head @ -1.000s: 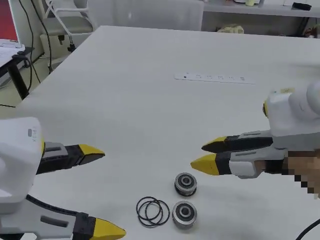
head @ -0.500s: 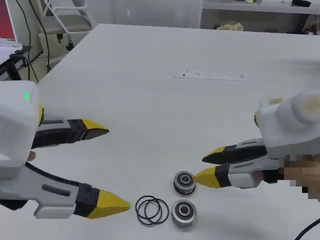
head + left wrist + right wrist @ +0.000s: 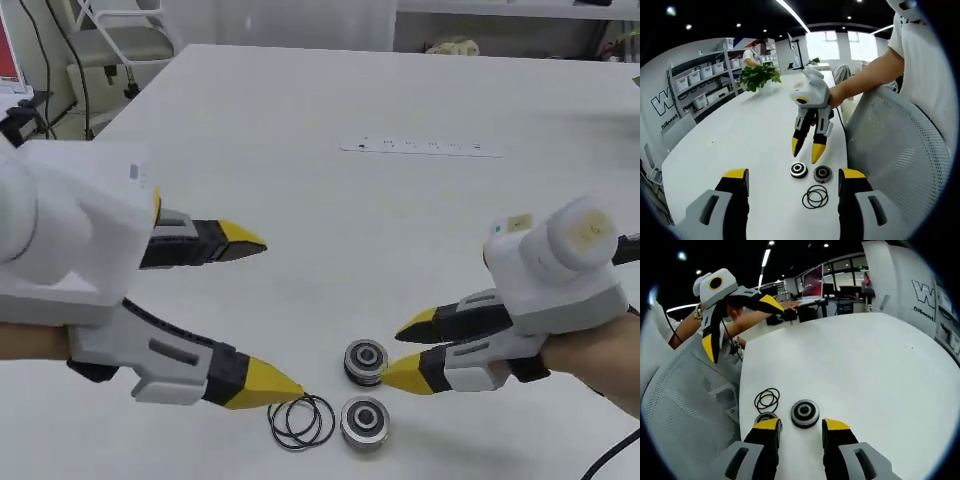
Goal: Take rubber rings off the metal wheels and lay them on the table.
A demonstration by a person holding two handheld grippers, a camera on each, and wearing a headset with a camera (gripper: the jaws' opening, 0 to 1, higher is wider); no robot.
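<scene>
A broad white table (image 3: 300,180) serves as the workbench, with a person seated at its near edge and a two-jaw tool in each hand. The left gripper (image 3: 282,314) is spread wide with nothing between its yellow-tipped jaws, the lower tip hanging just beside the loose rings; in the left gripper view those rings lie between its jaws, low in the picture. The right gripper (image 3: 392,353) holds its jaws a narrow gap apart, also with nothing in them, and its tips are just beside the far wheel (image 3: 366,360), which the right gripper view shows directly ahead of the gap. The near wheel (image 3: 364,421) lies flat close beside it, towards the person. To the left of that wheel, a small overlapping cluster of thin black rubber rings (image 3: 301,421) lies on the tabletop. A dark band runs round the far wheel, which suggests it has yet to give up a ring, though the pictures are too small to settle that. The near wheel looks barer. Some of the job therefore appears to be done, and the step in hand looks like lining up on the far wheel. The next move probably calls for one tool to pin the wheel steady while a jaw tip of the other hooks under the band and peels it off. The freed ring would then be laid with the others.
</scene>
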